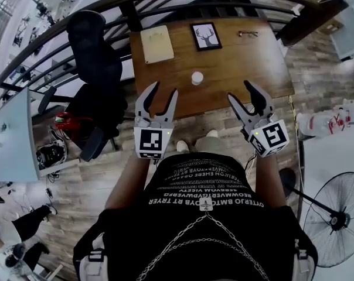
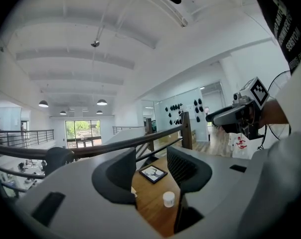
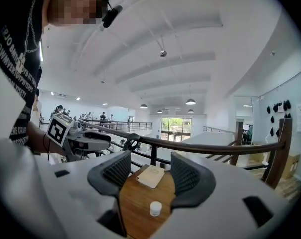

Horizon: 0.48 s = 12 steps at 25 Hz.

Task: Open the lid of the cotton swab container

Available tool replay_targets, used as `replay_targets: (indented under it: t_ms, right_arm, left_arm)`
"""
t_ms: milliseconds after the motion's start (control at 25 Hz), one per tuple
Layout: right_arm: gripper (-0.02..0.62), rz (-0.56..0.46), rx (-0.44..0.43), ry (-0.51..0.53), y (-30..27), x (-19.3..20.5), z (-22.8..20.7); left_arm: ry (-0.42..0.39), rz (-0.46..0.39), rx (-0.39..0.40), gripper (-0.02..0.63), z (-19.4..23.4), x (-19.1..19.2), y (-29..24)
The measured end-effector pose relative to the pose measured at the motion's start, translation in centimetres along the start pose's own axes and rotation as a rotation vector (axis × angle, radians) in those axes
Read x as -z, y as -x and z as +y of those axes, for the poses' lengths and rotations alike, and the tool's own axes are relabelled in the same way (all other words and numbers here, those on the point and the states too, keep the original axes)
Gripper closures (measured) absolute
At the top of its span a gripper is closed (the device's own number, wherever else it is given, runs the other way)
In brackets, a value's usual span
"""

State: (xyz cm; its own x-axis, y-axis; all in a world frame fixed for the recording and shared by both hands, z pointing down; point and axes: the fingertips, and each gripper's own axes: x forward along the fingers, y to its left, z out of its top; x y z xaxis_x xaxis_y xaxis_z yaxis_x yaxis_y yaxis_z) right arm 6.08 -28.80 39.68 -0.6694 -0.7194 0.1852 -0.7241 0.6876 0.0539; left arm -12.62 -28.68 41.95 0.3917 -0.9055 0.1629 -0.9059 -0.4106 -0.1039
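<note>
Left gripper (image 1: pixel 165 89): jaws moderately apart, nothing between the pads; held in the air in front of the person, tips over the near edge of the wooden table (image 1: pixel 241 69). Right gripper (image 1: pixel 240 91): jaws wide apart, likewise empty; held beside the left one at about the same level, well apart from it. Cotton swab container (image 1: pixel 197 78): small white round pot, upright, lid on; it stands on the table ahead of both grippers, touched by neither, and in the head view lies between them; each gripper view shows it low in the gap between that gripper's jaws, beyond the tips. Farther back on the table: a cream notebook (image 1: pixel 157 44) at the left; a framed deer picture (image 1: pixel 206 36) beside it; a pair of glasses (image 1: pixel 247 34) at the right. A dark railing (image 1: pixel 60 25) borders the table's far side; a black chair (image 1: pixel 95 51) stands left of the table.
</note>
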Motion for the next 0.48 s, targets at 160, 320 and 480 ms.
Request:
replay_targets:
  t_ms: [160, 320, 480]
  right_arm:
    - [0.356, 0.017, 0.001, -0.014, -0.1, 0.8, -0.1]
    - [0.356, 0.029, -0.019, -0.019, -1.0, 1.4, -0.3]
    - [0.356, 0.033, -0.038, -0.009, -1.7, 1.6, -0.7]
  left_arm:
    - [0.013, 0.012, 0.018, 0.403, -0.3, 1.0, -0.5]
    - [0.016, 0.036, 0.029, 0.400, -0.5, 2.4, -1.3]
    - [0.021, 0.056, 0.038, 0.397, -0.9, 3.7, -2.2]
